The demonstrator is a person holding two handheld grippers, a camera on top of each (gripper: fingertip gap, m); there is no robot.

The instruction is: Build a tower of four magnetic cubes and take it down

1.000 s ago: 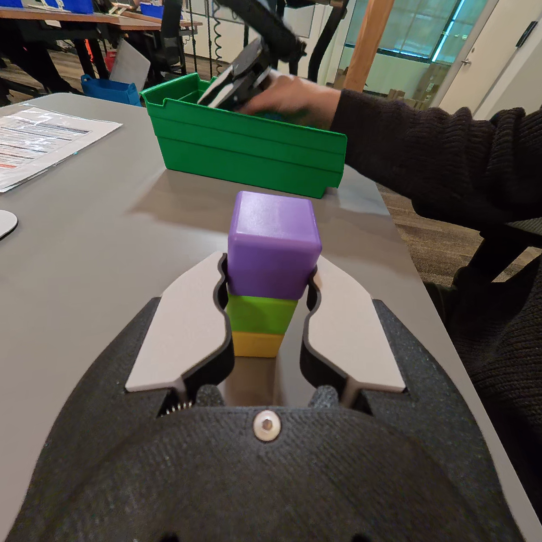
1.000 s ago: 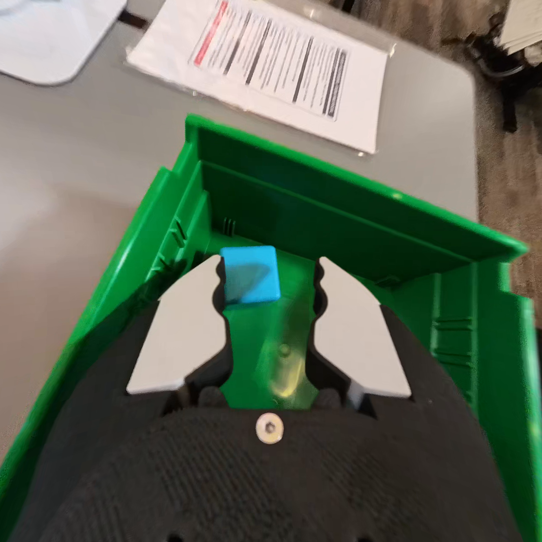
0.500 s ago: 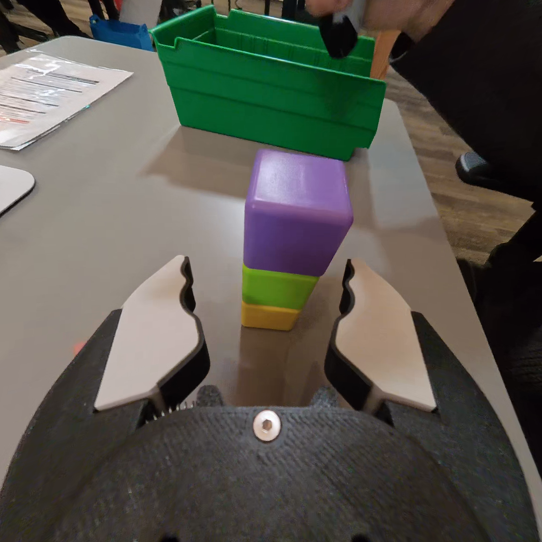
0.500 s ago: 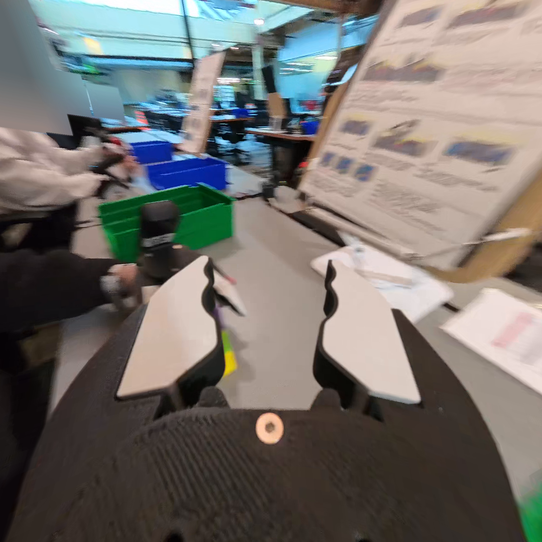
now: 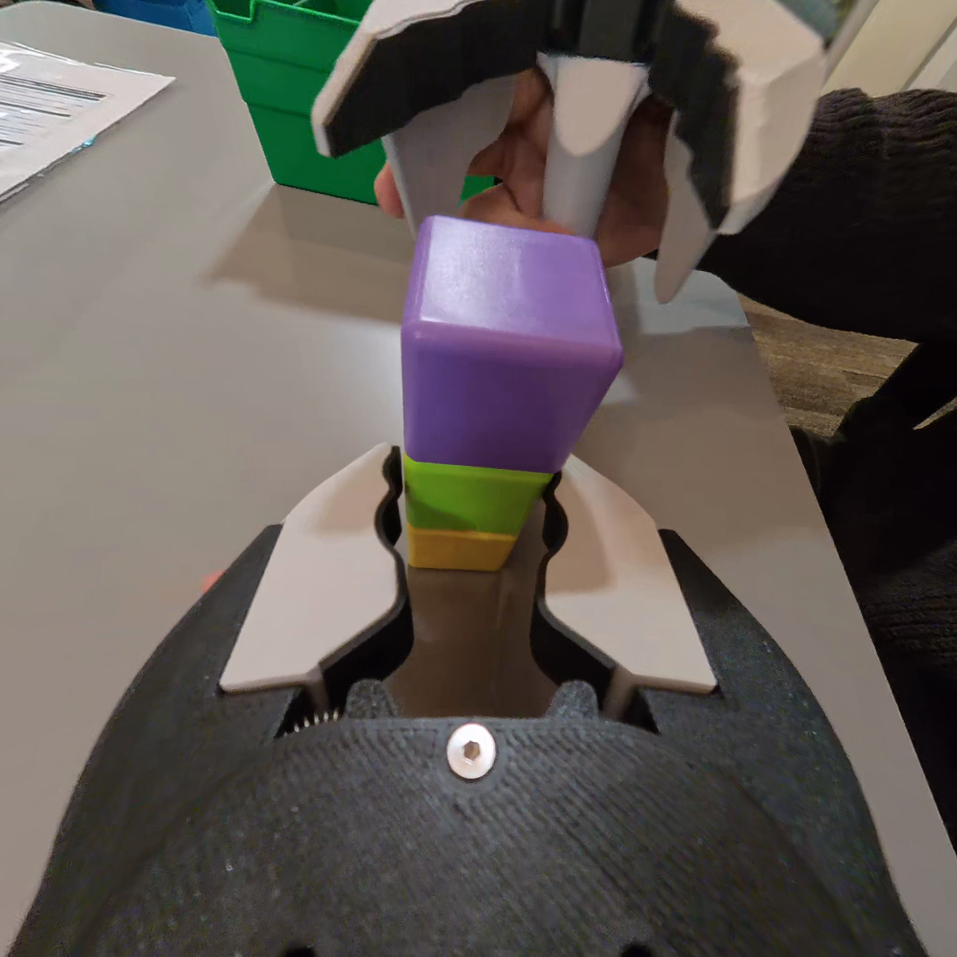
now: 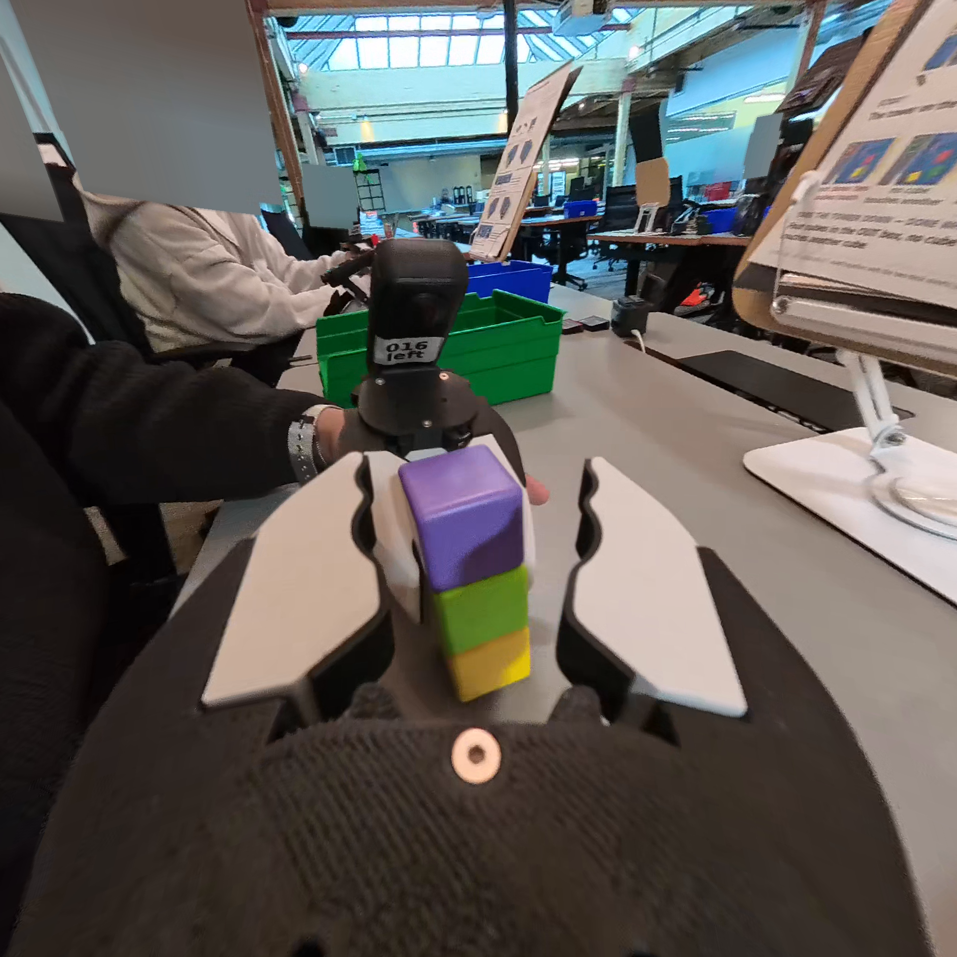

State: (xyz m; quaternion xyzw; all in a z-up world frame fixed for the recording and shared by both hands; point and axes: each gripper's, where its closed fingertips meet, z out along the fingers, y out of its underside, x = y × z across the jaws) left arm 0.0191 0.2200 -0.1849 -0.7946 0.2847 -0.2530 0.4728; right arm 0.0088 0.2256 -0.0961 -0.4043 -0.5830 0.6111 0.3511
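Cubes: we count three plastic cubes stacked upright on the grey table: purple cube over green cube over yellow cube.
Bins: one green plastic bin behind; bare tabletop surrounds the stack.
Left gripper: our fingers pinch the green cube.
Right gripper: jaws spread wide, holding nothing, flanking the stack.

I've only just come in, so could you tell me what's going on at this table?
A person works two hand-held tongs around a three-cube tower: purple cube on green cube on yellow cube. The left tongs are closed on the green cube. The right tongs, open, face the purple cube. A green bin stands behind.
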